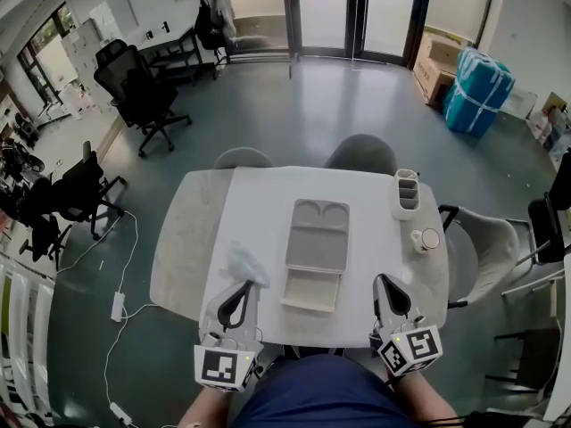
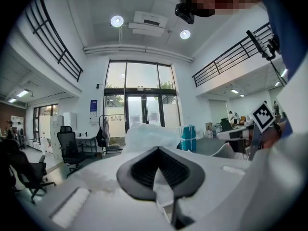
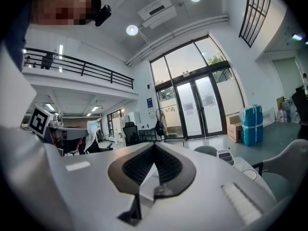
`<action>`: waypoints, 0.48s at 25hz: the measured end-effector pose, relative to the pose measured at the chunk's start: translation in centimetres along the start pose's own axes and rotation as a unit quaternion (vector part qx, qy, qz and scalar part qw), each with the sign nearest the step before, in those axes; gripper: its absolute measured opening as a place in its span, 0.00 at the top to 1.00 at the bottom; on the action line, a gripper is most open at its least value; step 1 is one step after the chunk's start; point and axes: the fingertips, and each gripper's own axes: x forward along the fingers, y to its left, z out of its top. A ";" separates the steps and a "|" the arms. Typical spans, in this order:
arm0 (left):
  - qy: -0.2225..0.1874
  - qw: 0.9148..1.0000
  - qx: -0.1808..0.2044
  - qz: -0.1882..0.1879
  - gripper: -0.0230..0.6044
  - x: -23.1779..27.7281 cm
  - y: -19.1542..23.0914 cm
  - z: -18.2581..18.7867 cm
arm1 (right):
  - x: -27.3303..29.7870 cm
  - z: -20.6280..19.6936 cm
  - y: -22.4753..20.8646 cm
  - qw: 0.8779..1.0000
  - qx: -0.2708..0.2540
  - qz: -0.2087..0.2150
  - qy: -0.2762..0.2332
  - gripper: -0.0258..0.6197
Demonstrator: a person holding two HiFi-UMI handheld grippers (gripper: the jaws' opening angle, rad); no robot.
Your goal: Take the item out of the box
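Note:
A shallow grey box (image 1: 317, 252) lies open in the middle of the white table (image 1: 268, 194), its two-hollow lid folded away from me. A crumpled white plastic item (image 1: 243, 261) rests on the table left of the box, outside it. My left gripper (image 1: 236, 303) sits at the near edge just short of that item, shut with nothing in it. In the left gripper view the item (image 2: 149, 136) rises right beyond the closed left gripper (image 2: 159, 150). My right gripper (image 1: 390, 294) hovers at the near right edge, shut and empty; the right gripper view shows the right gripper (image 3: 154, 147) with its jaws closed.
A white compartment holder (image 1: 406, 192) and a small round cup (image 1: 426, 239) stand at the table's right side. Two grey chairs (image 1: 361, 152) face the far edge, another chair (image 1: 486, 248) stands to the right. Black office chairs (image 1: 143, 92) are off to the left.

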 end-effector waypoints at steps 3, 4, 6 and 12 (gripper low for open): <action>-0.006 1.000 -0.002 0.000 0.96 0.2 -0.1 0.3 | -0.2 0.5 -0.1 1.000 -0.004 -0.002 -0.008 0.96; -0.008 1.000 -0.002 0.000 0.96 0.2 -0.2 0.4 | -0.2 0.5 -0.1 1.000 -0.006 -0.002 -0.009 0.96; -0.010 1.000 -0.005 0.000 0.96 0.3 -0.3 0.4 | -0.2 0.6 -0.1 1.000 -0.007 -0.003 -0.011 0.96; -0.014 1.000 -0.004 -0.005 0.96 0.4 -0.5 0.4 | -0.2 0.6 0.0 1.000 -0.011 -0.002 -0.015 0.96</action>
